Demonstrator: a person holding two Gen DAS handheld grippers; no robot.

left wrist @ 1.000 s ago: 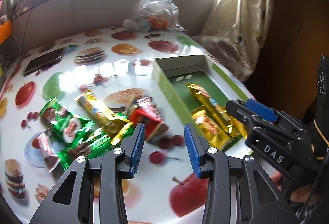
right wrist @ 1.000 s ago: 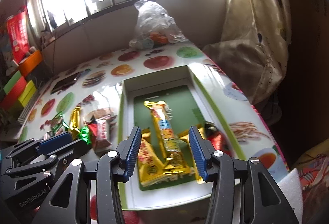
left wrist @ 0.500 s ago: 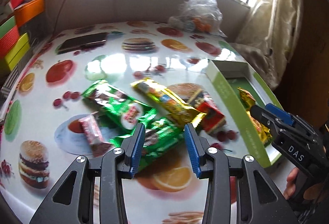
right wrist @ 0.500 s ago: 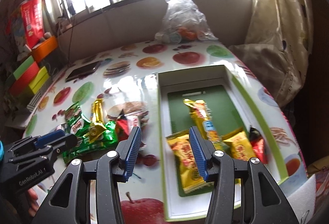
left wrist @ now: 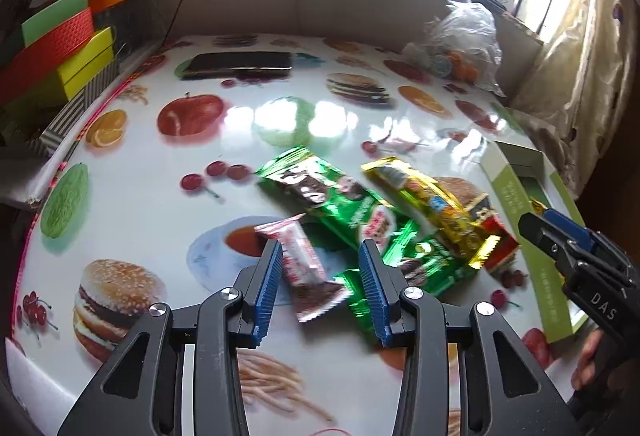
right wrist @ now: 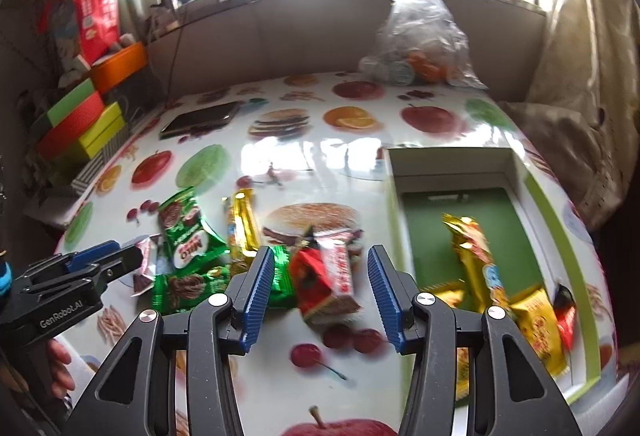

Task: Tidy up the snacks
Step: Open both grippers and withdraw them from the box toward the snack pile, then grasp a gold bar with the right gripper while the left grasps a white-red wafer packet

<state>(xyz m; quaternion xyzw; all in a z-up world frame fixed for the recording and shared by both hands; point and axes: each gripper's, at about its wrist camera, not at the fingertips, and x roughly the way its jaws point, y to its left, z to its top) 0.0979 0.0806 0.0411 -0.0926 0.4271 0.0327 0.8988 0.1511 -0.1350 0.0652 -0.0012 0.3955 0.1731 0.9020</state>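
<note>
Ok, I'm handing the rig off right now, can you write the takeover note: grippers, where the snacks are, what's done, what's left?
Left gripper: open, empty, over the pink-and-brown wafer pack.
Right gripper: open, empty, over the red snack pack.
Done: several gold packs and a red one lie in the green box.
Left: the loose pile on the table, namely green Milo packs, a long gold bar, the wafer and the red pack. None is gripped yet.
</note>
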